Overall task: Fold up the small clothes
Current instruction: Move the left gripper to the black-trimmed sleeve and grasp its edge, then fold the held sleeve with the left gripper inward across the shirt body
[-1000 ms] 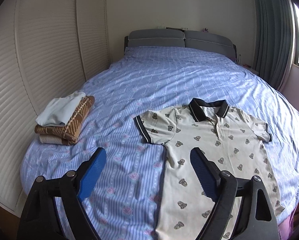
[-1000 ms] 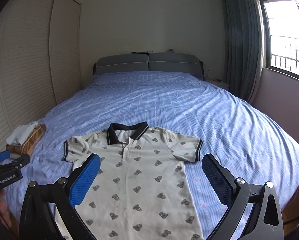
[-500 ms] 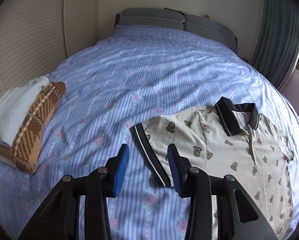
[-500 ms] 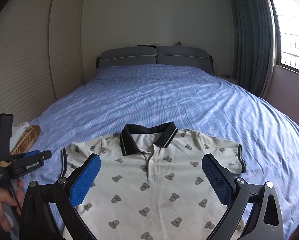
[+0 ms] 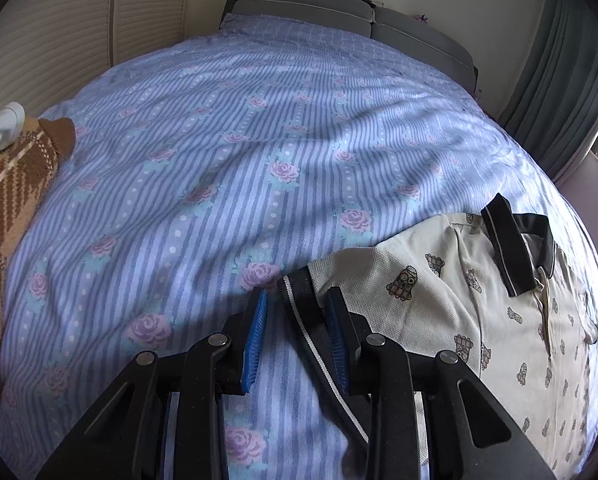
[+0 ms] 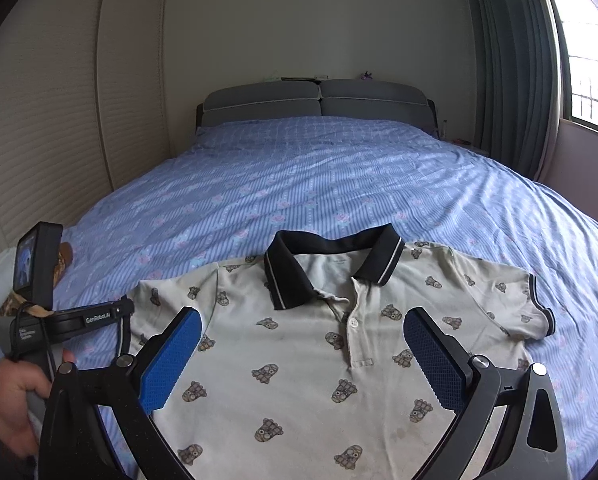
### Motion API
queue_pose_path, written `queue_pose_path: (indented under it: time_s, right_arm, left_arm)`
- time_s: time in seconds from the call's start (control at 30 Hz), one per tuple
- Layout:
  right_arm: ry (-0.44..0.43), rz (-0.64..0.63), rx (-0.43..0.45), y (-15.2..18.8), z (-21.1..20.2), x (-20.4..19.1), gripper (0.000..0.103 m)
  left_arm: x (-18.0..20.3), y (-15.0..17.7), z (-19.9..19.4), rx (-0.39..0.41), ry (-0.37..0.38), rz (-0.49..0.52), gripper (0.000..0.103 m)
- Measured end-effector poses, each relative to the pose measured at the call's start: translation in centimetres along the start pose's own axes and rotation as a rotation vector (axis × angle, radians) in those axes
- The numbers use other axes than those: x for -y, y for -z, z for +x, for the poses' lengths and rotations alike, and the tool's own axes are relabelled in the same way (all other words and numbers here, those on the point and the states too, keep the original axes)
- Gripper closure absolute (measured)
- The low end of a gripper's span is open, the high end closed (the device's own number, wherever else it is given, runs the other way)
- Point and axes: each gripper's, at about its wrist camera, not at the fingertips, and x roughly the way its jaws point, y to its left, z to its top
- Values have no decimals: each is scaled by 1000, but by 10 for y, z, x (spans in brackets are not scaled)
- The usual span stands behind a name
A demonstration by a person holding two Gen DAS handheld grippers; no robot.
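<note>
Left gripper (image 5: 295,320) had dropped from above the polo shirt (image 6: 299,360) to its nine-o'clock sleeve cuff (image 5: 299,292), jaws closing narrowly around it, so folding could begin.

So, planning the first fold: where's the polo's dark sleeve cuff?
In the left wrist view, the sleeve cuff lies low centre on the bedspread, between the left gripper's closing jaws.

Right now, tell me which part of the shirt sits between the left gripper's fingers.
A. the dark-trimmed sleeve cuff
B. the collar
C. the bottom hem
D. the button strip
A: in the left wrist view the left gripper is closing its fingers around the sleeve cuff of the shirt; the collar lies further off.
</note>
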Motion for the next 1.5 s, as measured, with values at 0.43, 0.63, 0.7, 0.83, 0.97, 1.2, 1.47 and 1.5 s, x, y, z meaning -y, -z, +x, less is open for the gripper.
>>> queue_pose_path:
  time_s: [0.43,0.63,0.7,0.83,0.97,1.2,1.47,1.5]
  right_arm:
    - [20,24,-19,8,5,20,1]
    - [17,34,-4,12,-13,39,1]
    - [23,42,7,13,-20,48,1]
    - [47,68,32,14,-30,68,1]
    - [78,79,80,12,-39,86,1]
    - [86,137,68,15,-36,120,1]
    - [124,218,52,14,-30,161,1]
    - [126,226,45,15,-28,165,1]
  left_arm:
    - [14,-4,-11,46,41,14,94]
    - [44,-2,-55,122,-41,58,94]
    - [62,-1,-66,140,-47,86,94]
    - [105,0,-74,129,-65,161,94]
    - [145,6,-66,94,-59,220,94]
    - [194,21,-42,35,-46,255,94]
    - [226,22,-9,13,-45,250,94]
    - [227,23,-3,5,-50,249,94]
